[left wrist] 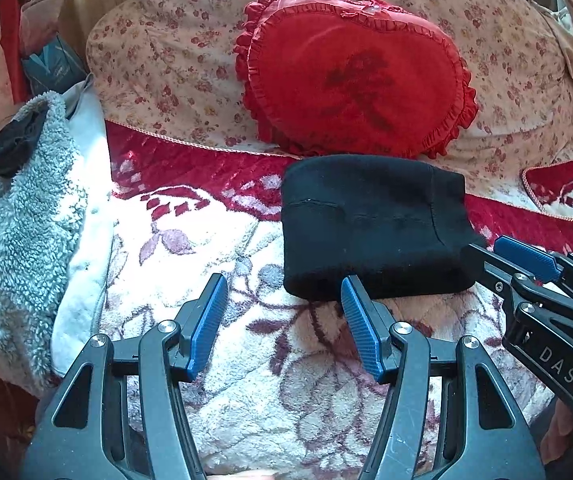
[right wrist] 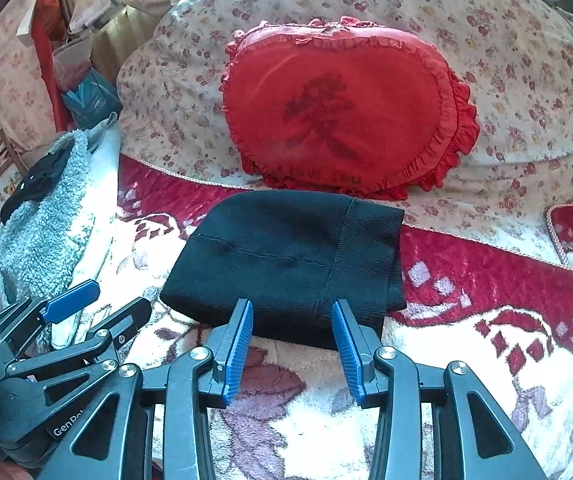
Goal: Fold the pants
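Observation:
Black pants (left wrist: 370, 224) lie folded into a compact rectangle on the red and white floral blanket (left wrist: 214, 240), in front of a red heart pillow. They also show in the right wrist view (right wrist: 286, 256). My left gripper (left wrist: 284, 286) is open and empty just before the pants' near left edge. My right gripper (right wrist: 292, 308) is open and empty at the pants' near edge, touching nothing that I can see. The right gripper also shows at the right of the left wrist view (left wrist: 526, 264); the left gripper shows at the lower left of the right wrist view (right wrist: 86, 304).
A red heart-shaped pillow (left wrist: 358, 76) leans on a floral quilt (left wrist: 166, 60) behind the pants. A grey fleece garment (left wrist: 18, 240) with a black item on top lies at the left. Cluttered shelves stand at the far left (right wrist: 46, 60).

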Action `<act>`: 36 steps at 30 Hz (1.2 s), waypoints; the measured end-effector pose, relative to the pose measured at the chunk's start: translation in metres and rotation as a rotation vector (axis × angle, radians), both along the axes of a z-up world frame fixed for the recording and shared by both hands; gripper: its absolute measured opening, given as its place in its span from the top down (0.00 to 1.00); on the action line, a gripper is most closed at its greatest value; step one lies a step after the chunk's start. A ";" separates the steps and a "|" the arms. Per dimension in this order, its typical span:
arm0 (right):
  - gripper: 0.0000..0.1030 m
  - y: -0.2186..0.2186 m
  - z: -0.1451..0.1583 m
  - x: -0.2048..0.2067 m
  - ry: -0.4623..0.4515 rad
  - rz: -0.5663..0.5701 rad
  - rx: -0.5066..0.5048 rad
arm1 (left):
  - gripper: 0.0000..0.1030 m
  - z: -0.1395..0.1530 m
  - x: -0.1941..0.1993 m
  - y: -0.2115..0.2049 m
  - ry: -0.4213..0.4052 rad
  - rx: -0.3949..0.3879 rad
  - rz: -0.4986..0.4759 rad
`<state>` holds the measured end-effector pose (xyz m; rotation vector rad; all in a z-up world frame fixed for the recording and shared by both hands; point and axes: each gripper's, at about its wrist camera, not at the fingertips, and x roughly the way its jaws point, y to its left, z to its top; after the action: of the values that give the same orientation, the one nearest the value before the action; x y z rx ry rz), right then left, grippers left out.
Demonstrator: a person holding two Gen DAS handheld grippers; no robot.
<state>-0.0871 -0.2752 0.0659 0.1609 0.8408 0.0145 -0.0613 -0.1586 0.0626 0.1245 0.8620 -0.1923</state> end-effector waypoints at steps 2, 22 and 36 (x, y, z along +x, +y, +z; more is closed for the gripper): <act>0.62 0.000 0.000 0.001 0.001 0.001 0.001 | 0.42 -0.001 0.000 0.000 0.003 -0.001 -0.001; 0.61 -0.001 -0.012 0.008 0.030 0.004 0.010 | 0.42 -0.014 0.009 -0.001 0.050 -0.013 -0.006; 0.60 0.000 -0.019 0.012 0.053 0.009 0.012 | 0.42 -0.020 0.012 -0.004 0.062 -0.014 -0.010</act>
<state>-0.0747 -0.2754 0.0466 0.1697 0.8949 0.0237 -0.0490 -0.1622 0.0427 0.1107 0.9220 -0.2124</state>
